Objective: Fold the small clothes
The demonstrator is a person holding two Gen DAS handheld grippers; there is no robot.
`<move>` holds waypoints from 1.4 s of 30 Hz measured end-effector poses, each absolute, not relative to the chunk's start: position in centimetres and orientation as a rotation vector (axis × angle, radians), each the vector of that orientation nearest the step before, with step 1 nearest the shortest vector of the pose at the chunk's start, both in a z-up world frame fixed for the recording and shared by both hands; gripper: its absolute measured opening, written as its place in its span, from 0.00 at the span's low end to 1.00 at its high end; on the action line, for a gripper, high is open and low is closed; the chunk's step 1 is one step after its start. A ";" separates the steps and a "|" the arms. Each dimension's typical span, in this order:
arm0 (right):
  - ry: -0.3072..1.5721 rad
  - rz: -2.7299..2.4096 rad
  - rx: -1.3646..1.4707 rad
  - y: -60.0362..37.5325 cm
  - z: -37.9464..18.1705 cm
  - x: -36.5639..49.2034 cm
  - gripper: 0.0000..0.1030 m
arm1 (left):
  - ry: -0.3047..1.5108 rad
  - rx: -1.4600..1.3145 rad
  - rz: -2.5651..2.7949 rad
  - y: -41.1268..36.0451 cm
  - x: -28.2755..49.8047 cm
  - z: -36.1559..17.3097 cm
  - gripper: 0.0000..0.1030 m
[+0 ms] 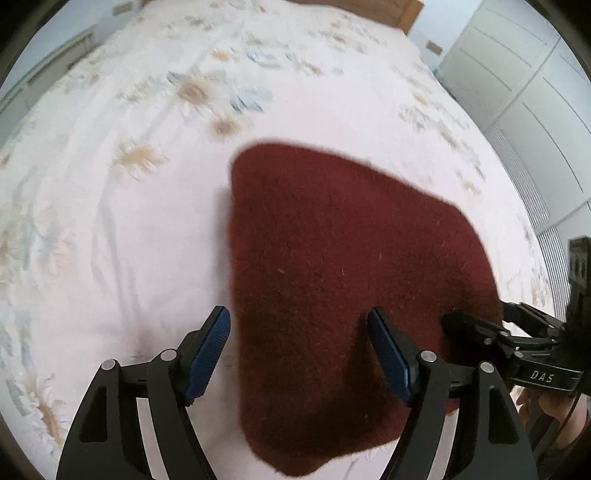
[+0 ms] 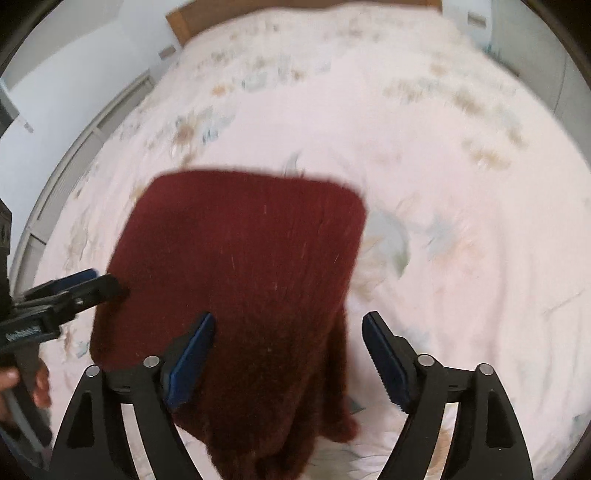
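A dark red fuzzy knit garment (image 1: 332, 258) lies folded flat on a pale floral bedspread (image 1: 129, 221). My left gripper (image 1: 299, 317) is open, its jaws straddling the garment's left edge near its close end. My right gripper (image 2: 288, 321) is open above the garment's (image 2: 243, 251) right side, where a thicker folded part runs toward me. Each gripper shows in the other's view: the right one (image 1: 480, 321) at the garment's right edge, the left one (image 2: 99, 282) at its left edge. Neither holds cloth.
The bedspread (image 2: 443, 184) covers the bed on all sides of the garment. A wooden headboard (image 1: 402, 14) stands at the far end. White slatted wardrobe doors (image 1: 524, 110) stand beside the bed. A hand (image 2: 37, 384) holds the left gripper's handle.
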State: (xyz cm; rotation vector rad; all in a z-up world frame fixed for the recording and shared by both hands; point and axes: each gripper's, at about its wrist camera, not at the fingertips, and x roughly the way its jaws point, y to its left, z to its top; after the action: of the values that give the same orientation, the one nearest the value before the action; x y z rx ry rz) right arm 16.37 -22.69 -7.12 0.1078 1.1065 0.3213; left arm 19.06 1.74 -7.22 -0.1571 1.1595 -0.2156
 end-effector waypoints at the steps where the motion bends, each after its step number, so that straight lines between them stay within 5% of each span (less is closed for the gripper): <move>1: 1.090 0.317 0.100 -22.8 -6.6 16.1 0.88 | 1.146 -0.160 -0.209 2.1 18.8 -6.6 0.88; 3: 1.071 0.316 0.082 -22.8 -5.8 15.6 1.00 | 1.130 -0.164 -0.210 2.6 18.4 -5.7 0.99; 25: 1.082 0.183 0.097 -26.6 -13.6 12.2 1.00 | 1.093 0.050 -0.149 -0.7 14.9 -12.0 1.00; 42: 0.935 0.157 0.025 -27.6 -1.0 5.0 1.00 | 1.065 0.014 -0.063 2.2 9.3 -3.6 0.99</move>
State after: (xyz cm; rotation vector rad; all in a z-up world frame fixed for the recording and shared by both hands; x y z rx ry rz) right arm 4.96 -27.58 -0.97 0.0251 0.9351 0.1573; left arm 9.32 2.22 -3.61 0.0141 1.0655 -0.0631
